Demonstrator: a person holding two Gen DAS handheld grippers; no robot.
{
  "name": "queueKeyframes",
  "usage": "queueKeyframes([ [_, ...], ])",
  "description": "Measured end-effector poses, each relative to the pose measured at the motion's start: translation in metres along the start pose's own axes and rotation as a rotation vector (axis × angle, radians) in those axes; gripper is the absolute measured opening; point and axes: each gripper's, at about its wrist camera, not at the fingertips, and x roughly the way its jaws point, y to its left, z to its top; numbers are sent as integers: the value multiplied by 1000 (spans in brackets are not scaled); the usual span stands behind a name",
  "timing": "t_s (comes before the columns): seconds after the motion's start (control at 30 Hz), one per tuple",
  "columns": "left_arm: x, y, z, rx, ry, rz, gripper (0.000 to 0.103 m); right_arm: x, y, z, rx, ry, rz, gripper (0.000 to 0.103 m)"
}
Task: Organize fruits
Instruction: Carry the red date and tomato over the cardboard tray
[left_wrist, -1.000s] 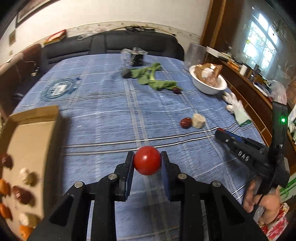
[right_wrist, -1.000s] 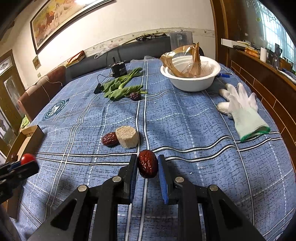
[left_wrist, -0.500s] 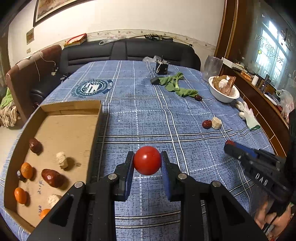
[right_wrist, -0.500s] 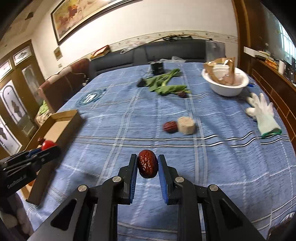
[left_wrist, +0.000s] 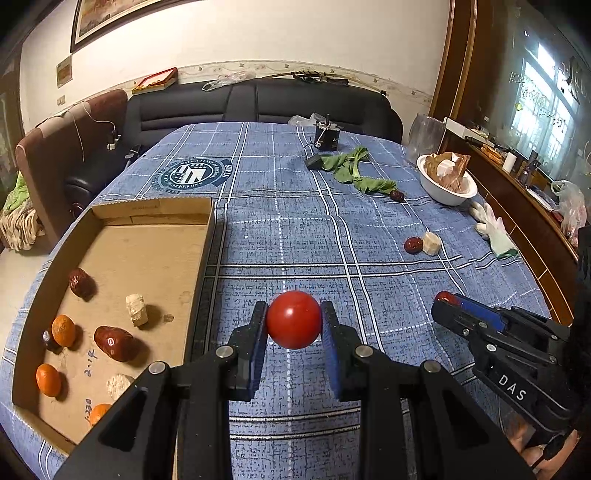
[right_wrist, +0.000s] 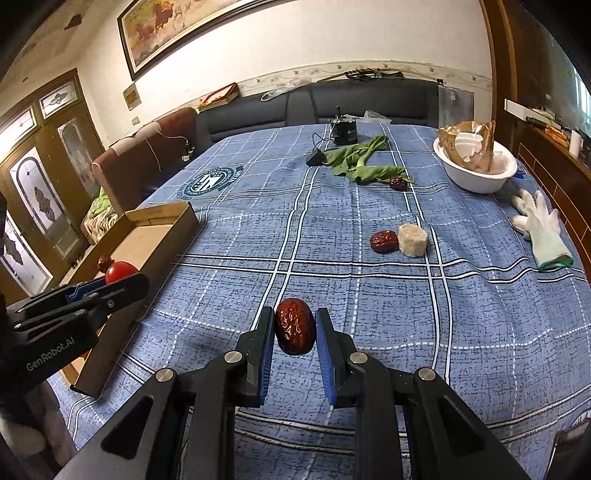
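So both tools are loaded: left tool (left_wrist: 294, 325) clenches the tomato (left_wrist: 294, 324), right tool (right_wrist: 295, 326) a red date (right_wrist: 294, 326), just beside the cardboard box (left_wrist: 207, 236), presumably for dropping in.

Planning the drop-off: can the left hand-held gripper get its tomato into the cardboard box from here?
Probably yes. The left hand-held gripper holds the tomato above the cloth just beside the cardboard box, whose top is open with bare floor among the fruit; nothing stands between them.
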Motion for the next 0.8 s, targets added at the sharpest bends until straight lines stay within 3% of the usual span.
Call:
queueKeyframes([
  [0.43, 0, 19, -2, -37, 3, -4, 27, 10, 31, 9, -56, 12, 12, 24],
  [0.8, 1, 62, -3, -104, 9, 20, 27, 30, 76, 21, -130, 20, 55, 24],
])
